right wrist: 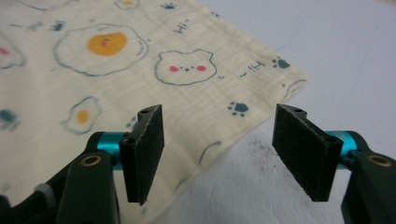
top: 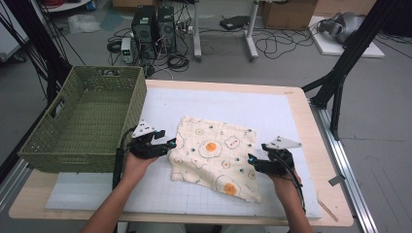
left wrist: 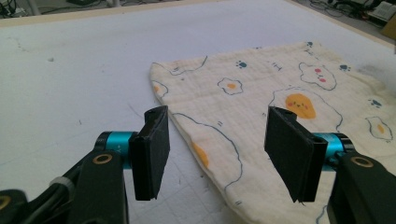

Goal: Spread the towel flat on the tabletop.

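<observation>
A cream cloth (top: 215, 156) printed with fried eggs, bear faces and paw marks lies spread flat on the white mat (top: 291, 121) of the tabletop (top: 303, 104), between the two tongs. The left tongs (top: 171, 143) sit at the cloth's left edge, and in the left gripper view (left wrist: 215, 149) their jaws stand wide apart with nothing between the pads. The cloth's edge runs up between those jaws, with the left jaw over bare mat and the right jaw over the fabric. A rounded corner of the cloth lies just ahead of the left jaw.

The right tongs (top: 250, 160) sit at the cloth's right edge, nearer its lower corner. In the right gripper view (right wrist: 217, 151) their jaws are also spread wide and hold nothing. Here the left jaw is over the fabric and the right jaw over bare mat, and the cloth's edge crosses the gap on a slant. A corner of the cloth lies ahead of the right jaw. Whether either pair of tips touches the fabric or hovers just above it is hard to tell.

A green woven basket (top: 73, 145) stands on the tabletop just beside the left tongs, on the side away from the cloth. A hand (top: 135, 165) holds the left tongs and another hand (top: 286, 187) holds the right.
</observation>
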